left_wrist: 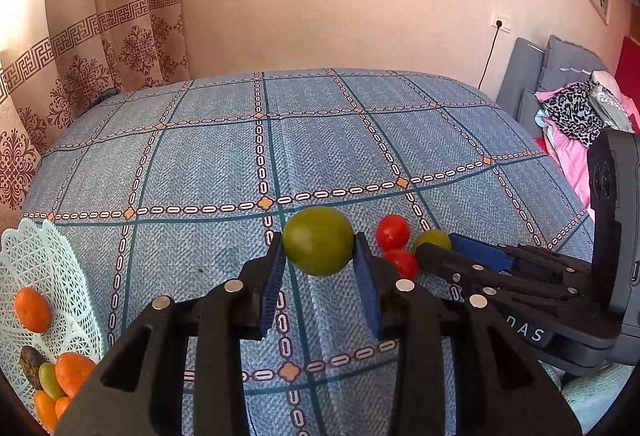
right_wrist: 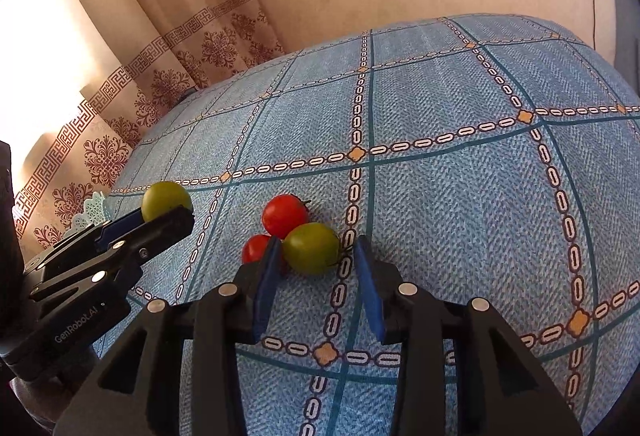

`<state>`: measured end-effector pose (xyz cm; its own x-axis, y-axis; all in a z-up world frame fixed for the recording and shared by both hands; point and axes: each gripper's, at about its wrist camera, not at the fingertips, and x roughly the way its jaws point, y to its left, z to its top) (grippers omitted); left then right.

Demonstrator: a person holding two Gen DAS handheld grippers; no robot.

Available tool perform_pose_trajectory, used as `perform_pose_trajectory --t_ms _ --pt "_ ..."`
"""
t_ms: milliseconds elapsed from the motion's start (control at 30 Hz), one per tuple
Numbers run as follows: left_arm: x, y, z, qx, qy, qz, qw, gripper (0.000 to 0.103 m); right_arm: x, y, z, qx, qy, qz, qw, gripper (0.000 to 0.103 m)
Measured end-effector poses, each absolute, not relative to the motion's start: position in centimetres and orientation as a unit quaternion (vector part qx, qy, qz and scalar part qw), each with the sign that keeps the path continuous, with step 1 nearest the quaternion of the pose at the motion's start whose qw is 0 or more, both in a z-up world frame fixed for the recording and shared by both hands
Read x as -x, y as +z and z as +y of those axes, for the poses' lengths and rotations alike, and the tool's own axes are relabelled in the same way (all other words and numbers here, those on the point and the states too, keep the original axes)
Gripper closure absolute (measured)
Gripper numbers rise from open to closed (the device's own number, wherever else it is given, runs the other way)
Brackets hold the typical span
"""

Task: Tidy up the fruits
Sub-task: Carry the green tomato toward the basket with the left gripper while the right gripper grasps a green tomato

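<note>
My left tool point(left_wrist: 319, 242) grips a green fruit point(left_wrist: 318, 241) (basket point(left_wrist: 40, 260) lies left), my right tool point(right_wrist: 316, 256) gapes around another green fruit point(right_wrist: 312, 247).

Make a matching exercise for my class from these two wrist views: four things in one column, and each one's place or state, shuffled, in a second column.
Things:
1. large green tomato
2. small green tomato
3. orange fruits
4. two red tomatoes

Places or states:
A. in the white lattice basket
B. gripped between the left gripper pads
C. on the cloth, between the open fingers of the right gripper
D. on the cloth, just outside the right gripper

Pairs: 1-B, 2-C, 3-A, 4-D
</note>
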<state>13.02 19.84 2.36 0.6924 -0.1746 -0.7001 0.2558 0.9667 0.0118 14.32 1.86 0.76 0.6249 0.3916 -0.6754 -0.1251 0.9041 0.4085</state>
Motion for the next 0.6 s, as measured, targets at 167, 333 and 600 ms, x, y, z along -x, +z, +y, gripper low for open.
perform_pose_trajectory --t_ms 167,333,600 --pt "-12.9 2.6 20.2 -0.051 -0.116 0.37 0.92 0.068 -13.7 1.1 2.3 -0.147 0.144 0.401 0.893 0.069" --pt "-12.8 3.3 20.9 -0.044 -0.11 0.363 0.924 0.068 -12.9 1.6 2.2 -0.136 0.132 0.384 0.904 0.069" --pt "-12.4 4.6 21.8 -0.041 -0.097 0.345 0.933 0.068 -12.4 1.9 1.5 -0.141 0.13 0.377 0.906 0.069"
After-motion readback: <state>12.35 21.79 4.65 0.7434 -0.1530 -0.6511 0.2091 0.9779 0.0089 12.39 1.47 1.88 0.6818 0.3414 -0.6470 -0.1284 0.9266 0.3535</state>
